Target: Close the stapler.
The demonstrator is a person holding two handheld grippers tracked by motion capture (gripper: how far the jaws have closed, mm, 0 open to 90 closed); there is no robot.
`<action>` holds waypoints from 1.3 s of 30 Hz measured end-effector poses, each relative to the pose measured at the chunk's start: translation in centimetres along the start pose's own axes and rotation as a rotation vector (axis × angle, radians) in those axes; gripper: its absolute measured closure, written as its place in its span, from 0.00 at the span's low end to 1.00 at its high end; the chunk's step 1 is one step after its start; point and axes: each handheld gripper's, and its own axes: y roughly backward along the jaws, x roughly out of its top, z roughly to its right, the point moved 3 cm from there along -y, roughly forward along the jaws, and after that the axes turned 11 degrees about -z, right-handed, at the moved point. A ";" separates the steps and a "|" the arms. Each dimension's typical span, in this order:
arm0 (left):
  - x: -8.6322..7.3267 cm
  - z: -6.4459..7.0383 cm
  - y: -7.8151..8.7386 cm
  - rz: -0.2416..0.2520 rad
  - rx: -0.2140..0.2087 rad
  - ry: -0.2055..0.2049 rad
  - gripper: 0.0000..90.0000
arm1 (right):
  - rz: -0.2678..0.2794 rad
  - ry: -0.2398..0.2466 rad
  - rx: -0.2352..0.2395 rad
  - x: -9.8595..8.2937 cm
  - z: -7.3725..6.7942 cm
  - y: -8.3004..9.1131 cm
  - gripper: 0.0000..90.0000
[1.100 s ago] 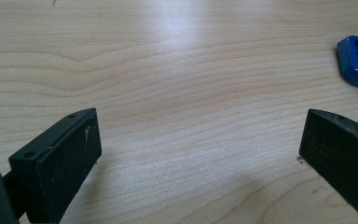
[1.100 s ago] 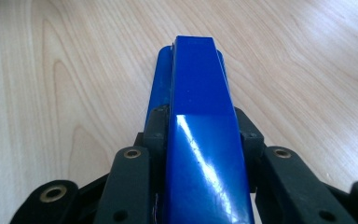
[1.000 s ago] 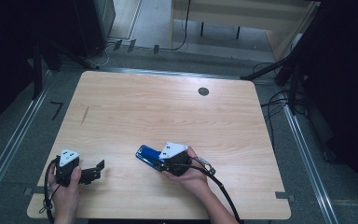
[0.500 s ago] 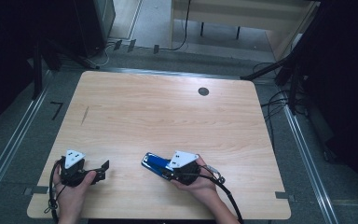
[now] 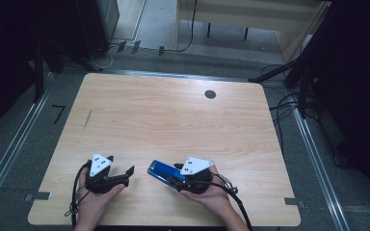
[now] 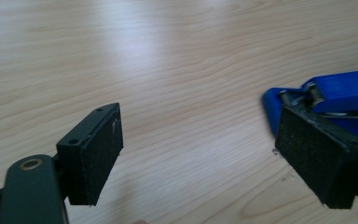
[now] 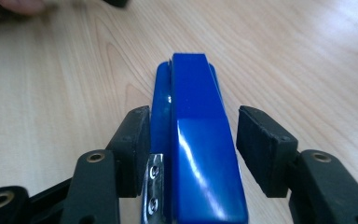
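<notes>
A blue stapler [image 5: 160, 170] lies on the wooden table [image 5: 173, 120] near its front edge. My right gripper [image 5: 172, 177] straddles its rear end. In the right gripper view the stapler [image 7: 200, 121] runs away from me between the jaws of the right gripper [image 7: 191, 140]. The left pad [image 7: 133, 144] touches its side and a small gap separates the right pad [image 7: 261, 149] from it. My left gripper [image 5: 126, 175] rests just left of the stapler, open and holding nothing. Past the wide-apart jaws of the left gripper [image 6: 200, 154], the stapler's hinge end [image 6: 340, 88] shows behind the right pad.
A round black cable port [image 5: 210, 94] sits near the table's far edge, and a thin dark mark [image 5: 87, 119] at the left. Cables and furniture legs lie on the floor beyond the table.
Both hands drew back toward the front edge. The stapler came along with the right gripper, slightly to the right, over the first half second, then stayed put.
</notes>
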 end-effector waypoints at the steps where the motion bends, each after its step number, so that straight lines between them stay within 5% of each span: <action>1: 0.3 0.6 -0.3 0.004 -0.018 -0.012 0.21 | 0.006 -0.003 -0.003 -0.1 -0.1 0.4 0.51; 8: 1.8 3.3 -1.5 0.028 -0.128 -0.051 0.59 | 0.087 -0.063 -0.005 -1.5 -0.1 3.5 0.62; 12: 1.7 3.9 -1.8 0.032 -0.153 -0.087 0.72 | 0.152 -0.148 0.007 -3.1 0.3 4.6 0.69; 13: 1.7 3.9 -1.7 0.027 -0.170 -0.085 0.80 | 0.198 -0.212 0.024 -3.9 0.5 4.6 0.75; 21: 0.7 5.0 -0.9 0.018 -0.245 -0.118 0.98 | 0.148 -0.257 0.017 -5.1 0.5 4.5 0.80; 27: 0.2 7.0 -1.7 -0.025 -0.287 -0.169 1.00 | 0.111 -0.245 0.050 -5.3 0.1 3.8 0.90; 39: 0.0 9.6 -3.8 -0.104 -0.295 -0.231 1.00 | 0.057 -0.240 0.079 -5.2 -0.1 3.2 1.00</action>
